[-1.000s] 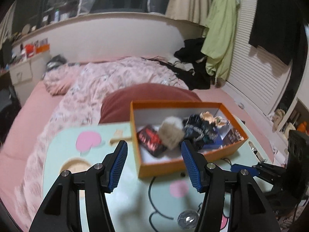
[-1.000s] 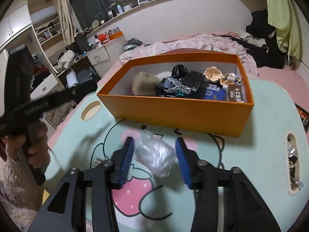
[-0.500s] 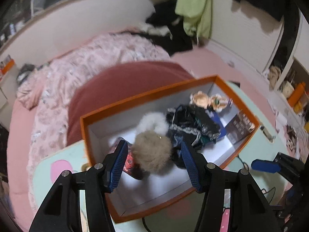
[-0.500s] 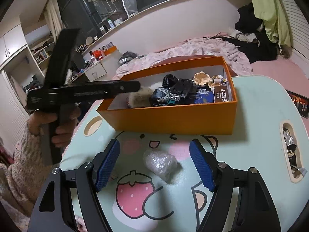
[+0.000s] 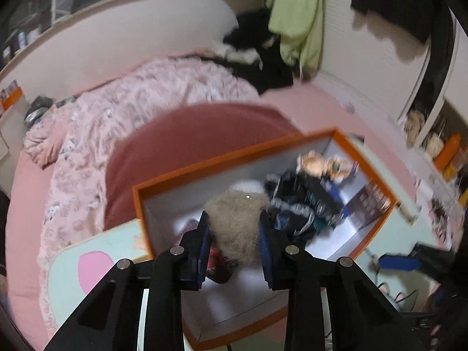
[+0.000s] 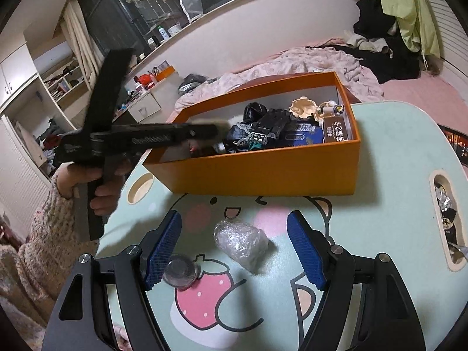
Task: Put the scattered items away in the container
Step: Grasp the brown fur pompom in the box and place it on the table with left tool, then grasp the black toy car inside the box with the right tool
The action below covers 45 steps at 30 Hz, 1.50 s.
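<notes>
Your left hand-held gripper (image 5: 234, 234) reaches down into the orange box (image 6: 263, 172), and its jaws have just been closing: the blue pads (image 5: 204, 239) now press on both sides of the beige fluffy pom-pom (image 5: 237, 219), which sits in the end of the box nearest your left hand (image 6: 96, 187). Beside the pom-pom, toward the middle of the box, lies a dark bundle of black items (image 6: 263, 131); at the far end of the box stand a small pale figurine (image 6: 304, 106) and a brown packet with white lettering (image 6: 336, 130). A red item (image 5: 215, 256) shows under the pom-pom, too blurred to name.

Your right hand-held gripper (image 6: 234, 251) hovers over the table (image 6: 386, 152) in front of the box with its jaws wide. The crumpled clear plastic wrap (image 6: 241, 241) lies on the table between the pads, touching neither. A small clear round lid (image 6: 180, 275) rests on the table just beside the left pad, on the side away from the box, at the edge of the printed strawberry (image 6: 204, 304).

The box stands on the pale green cartoon table, with a dark red cushion (image 5: 190, 146) and a pink bed quilt (image 5: 131, 102) behind it.
</notes>
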### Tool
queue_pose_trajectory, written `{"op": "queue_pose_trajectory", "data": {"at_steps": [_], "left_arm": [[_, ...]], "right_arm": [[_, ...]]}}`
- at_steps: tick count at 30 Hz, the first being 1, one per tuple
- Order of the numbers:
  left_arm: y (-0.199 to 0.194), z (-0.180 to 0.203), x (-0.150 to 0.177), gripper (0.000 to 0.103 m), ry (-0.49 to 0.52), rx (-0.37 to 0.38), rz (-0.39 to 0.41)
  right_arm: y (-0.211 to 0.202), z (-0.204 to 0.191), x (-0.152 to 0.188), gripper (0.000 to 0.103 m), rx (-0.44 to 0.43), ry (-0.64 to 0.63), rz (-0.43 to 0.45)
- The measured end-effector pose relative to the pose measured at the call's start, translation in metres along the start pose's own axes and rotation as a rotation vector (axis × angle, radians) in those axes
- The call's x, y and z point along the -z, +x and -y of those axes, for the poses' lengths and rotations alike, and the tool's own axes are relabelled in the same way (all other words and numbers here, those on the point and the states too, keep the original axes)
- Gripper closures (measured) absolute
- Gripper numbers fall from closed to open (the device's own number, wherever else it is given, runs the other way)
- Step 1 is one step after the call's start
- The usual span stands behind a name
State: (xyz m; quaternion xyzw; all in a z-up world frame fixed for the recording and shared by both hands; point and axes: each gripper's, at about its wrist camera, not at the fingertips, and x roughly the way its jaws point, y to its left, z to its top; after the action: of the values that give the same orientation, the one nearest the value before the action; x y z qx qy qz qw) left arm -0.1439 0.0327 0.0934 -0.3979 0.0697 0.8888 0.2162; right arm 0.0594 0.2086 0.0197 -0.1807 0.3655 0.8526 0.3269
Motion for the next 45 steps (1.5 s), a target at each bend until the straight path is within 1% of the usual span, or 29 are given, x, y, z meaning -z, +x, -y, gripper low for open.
{"op": "queue_pose_trajectory", "data": {"at_steps": [3, 6, 9, 11, 15, 17, 20, 23, 24, 26, 27, 28, 30, 32, 35, 38, 40, 42, 45], "left_arm": [[-0.027, -0.004, -0.001, 0.075, -0.048, 0.027, 0.064], [-0.057, -0.004, 0.007, 0.075, -0.073, 0.065, 0.117], [-0.078, 0.000, 0.026, 0.075, -0.087, 0.093, 0.143], [-0.085, 0.004, 0.045, 0.075, -0.092, 0.086, 0.152], [-0.078, 0.005, 0.077, 0.075, -0.126, 0.062, 0.122], [-0.064, 0.004, 0.094, 0.075, -0.163, 0.047, 0.080], [-0.046, 0.006, 0.111, 0.075, -0.184, 0.014, 0.049], [-0.032, 0.009, 0.121, 0.074, -0.202, 0.006, 0.038], [-0.030, 0.008, 0.123, 0.072, -0.209, 0.009, 0.033], [-0.024, 0.008, 0.127, 0.060, -0.229, 0.034, 0.027], [-0.023, 0.009, 0.128, 0.044, -0.232, 0.038, 0.021], [-0.022, 0.009, 0.129, 0.034, -0.233, 0.032, 0.023], [-0.023, 0.010, 0.132, 0.029, -0.233, 0.016, 0.038], [-0.023, 0.009, 0.134, 0.028, -0.245, 0.020, 0.046], [-0.023, 0.008, 0.134, 0.024, -0.264, 0.024, 0.053], [-0.024, 0.007, 0.136, 0.022, -0.275, 0.039, 0.061], [-0.025, 0.005, 0.138, 0.022, -0.289, 0.054, 0.069], [-0.026, 0.002, 0.138, 0.022, -0.303, 0.054, 0.076], [-0.027, -0.003, 0.141, 0.022, -0.329, 0.065, 0.088]], "right_arm": [[0.001, 0.000, 0.002, 0.028, 0.004, 0.005, -0.007], [0.000, 0.001, 0.003, 0.028, 0.009, 0.014, -0.003], [-0.001, 0.002, 0.002, 0.028, 0.012, 0.018, 0.003], [-0.001, 0.002, 0.002, 0.028, 0.011, 0.019, 0.001], [0.001, 0.003, 0.001, 0.028, 0.007, 0.022, -0.004], [0.001, 0.001, 0.001, 0.028, 0.009, 0.017, -0.002], [0.001, 0.000, 0.001, 0.028, 0.014, 0.013, -0.003], [0.001, 0.001, 0.001, 0.028, 0.021, 0.014, 0.002], [0.000, 0.001, 0.001, 0.028, 0.024, 0.013, 0.007], [-0.003, 0.000, 0.000, 0.028, 0.030, 0.009, 0.020], [-0.005, -0.001, 0.000, 0.028, 0.034, 0.005, 0.026], [-0.008, -0.002, -0.002, 0.028, 0.040, -0.004, 0.030], [-0.012, -0.004, -0.008, 0.028, 0.061, -0.035, 0.031], [-0.020, -0.002, -0.021, 0.028, 0.066, -0.049, 0.046], [-0.030, 0.000, -0.046, 0.028, 0.052, -0.039, 0.077], [-0.026, -0.006, -0.078, 0.028, 0.093, -0.042, 0.090], [-0.010, -0.010, -0.094, 0.029, 0.150, -0.042, 0.050], [0.009, -0.010, -0.103, 0.041, 0.183, -0.028, -0.002], [0.042, -0.005, -0.109, 0.048, 0.204, 0.015, -0.109]]}}
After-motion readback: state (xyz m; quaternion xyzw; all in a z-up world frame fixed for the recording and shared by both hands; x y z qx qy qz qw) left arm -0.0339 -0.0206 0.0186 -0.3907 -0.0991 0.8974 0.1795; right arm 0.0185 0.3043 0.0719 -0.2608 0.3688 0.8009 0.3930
